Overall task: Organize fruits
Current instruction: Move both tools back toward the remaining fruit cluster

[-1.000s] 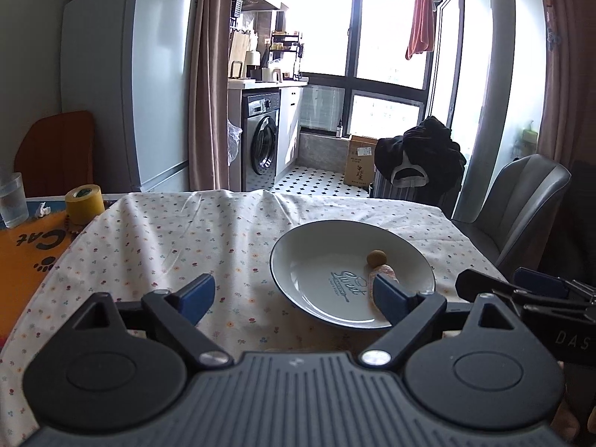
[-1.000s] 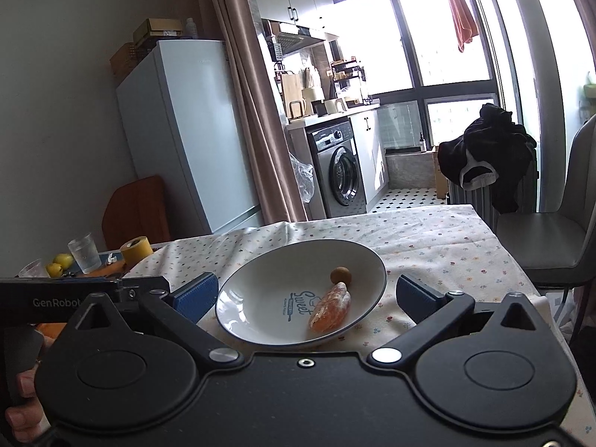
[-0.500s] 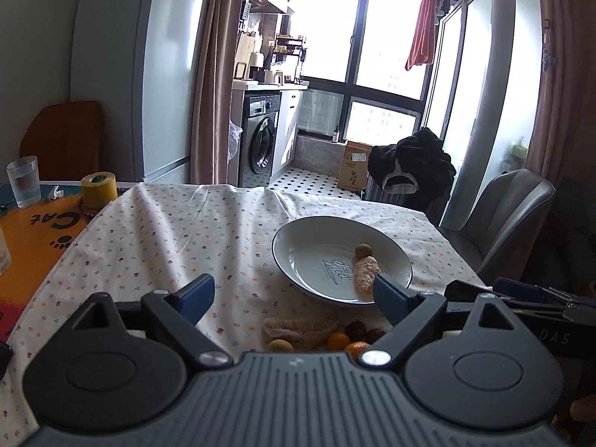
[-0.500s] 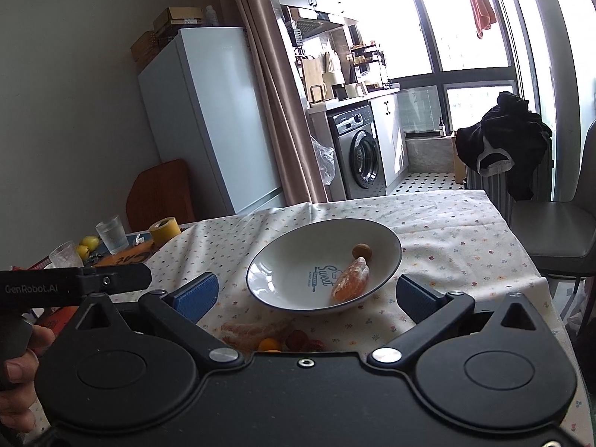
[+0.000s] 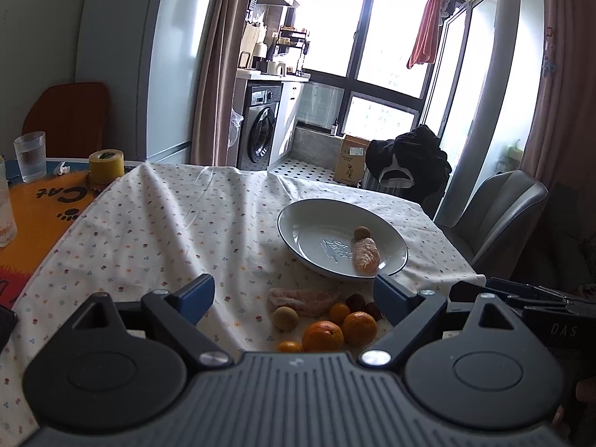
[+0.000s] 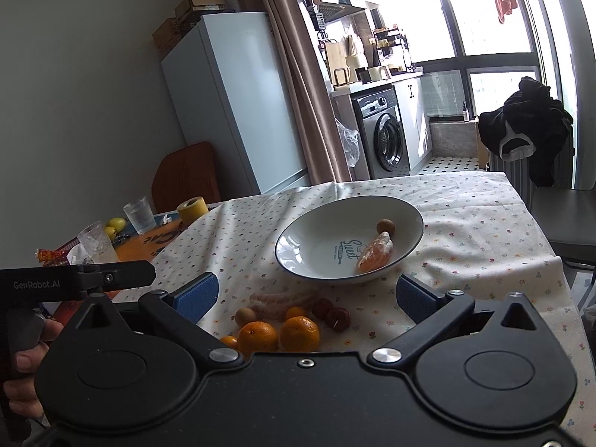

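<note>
A white plate [image 5: 309, 229] [image 6: 316, 238] on the flowered tablecloth holds a peeled orange segment [image 5: 365, 255] [image 6: 373, 255] and a small brown longan [image 5: 361, 231] [image 6: 385, 226]. In front of the plate lies a loose cluster: two mandarins [image 5: 337, 329] [image 6: 279, 335], small kumquats [image 5: 289, 346] [image 6: 296, 312], another longan [image 5: 285, 318] [image 6: 245, 315], red jujubes [image 5: 355, 301] [image 6: 337, 316] and a peeled pomelo piece [image 5: 303, 298] [image 6: 279, 301]. My left gripper [image 5: 294, 292] hangs open above the cluster. My right gripper [image 6: 305, 292] is open too, with the cluster between its fingers' lines, nothing held.
Yellow tape roll [image 5: 106, 162] [image 6: 192, 208], water glasses [image 5: 29, 156] [image 6: 139, 214] and lemons [image 6: 115, 223] stand on the orange mat at left. A grey chair [image 5: 499, 208] stands at the table's right side. A hand [image 6: 26, 365] holds the left gripper's handle.
Both grippers have pulled back and risen, so the fruit cluster in front of the plate came into view. Jaws stayed open. The plate's contents did not move.
</note>
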